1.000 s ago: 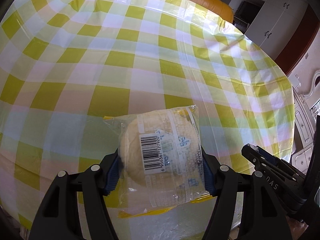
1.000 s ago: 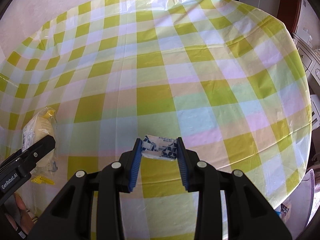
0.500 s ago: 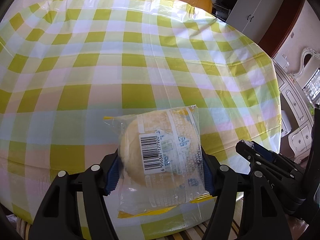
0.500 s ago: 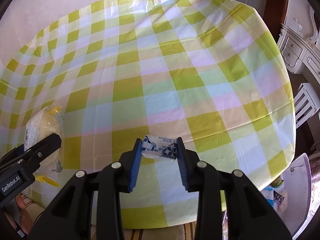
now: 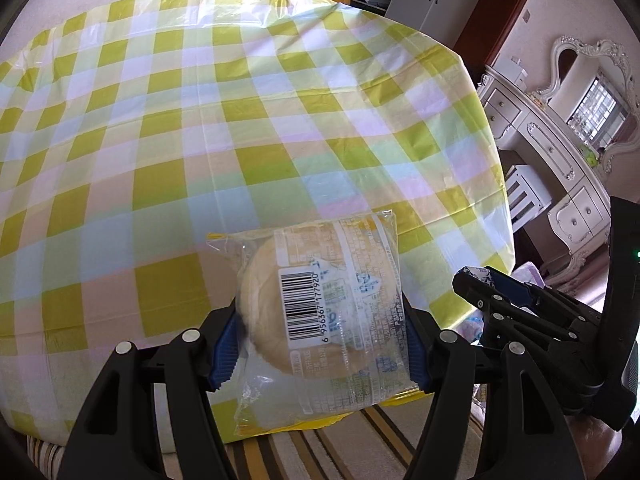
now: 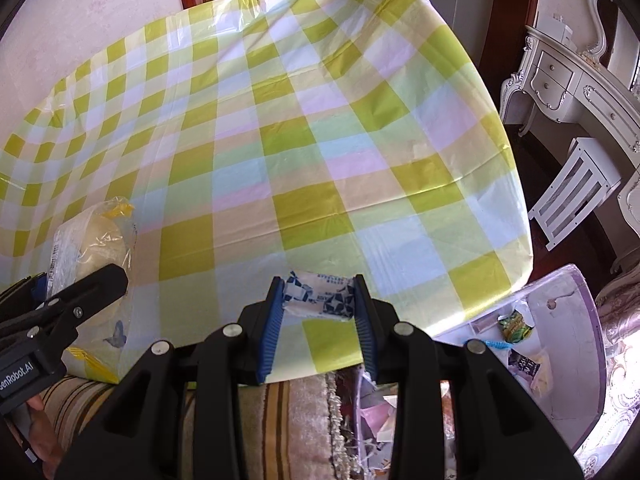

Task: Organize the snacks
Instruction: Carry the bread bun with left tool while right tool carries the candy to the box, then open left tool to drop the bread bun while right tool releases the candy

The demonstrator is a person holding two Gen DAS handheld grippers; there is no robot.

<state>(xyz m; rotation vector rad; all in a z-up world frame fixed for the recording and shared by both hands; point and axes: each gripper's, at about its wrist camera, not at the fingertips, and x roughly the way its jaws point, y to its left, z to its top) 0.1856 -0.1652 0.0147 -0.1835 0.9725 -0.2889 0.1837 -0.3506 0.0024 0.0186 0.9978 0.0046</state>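
Snacks, bun packet (image 5: 320, 312) and small sachet (image 6: 320, 294), seemingly carried back past table edge (image 6: 516, 216)

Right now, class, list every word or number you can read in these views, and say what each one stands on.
"6 956367 177920": under the barcode on the bun wrapper.
"enRobot.AI": on the left gripper body, first letter cut off.
Small print on the bun wrapper: too blurred to read.
Print on the small packet: too small to read.

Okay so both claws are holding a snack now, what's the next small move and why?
Probably carry the right claw with its small blue-and-white packet toward the white bin at lower right: it already holds snack wrappers, and the checkered table shows no container.
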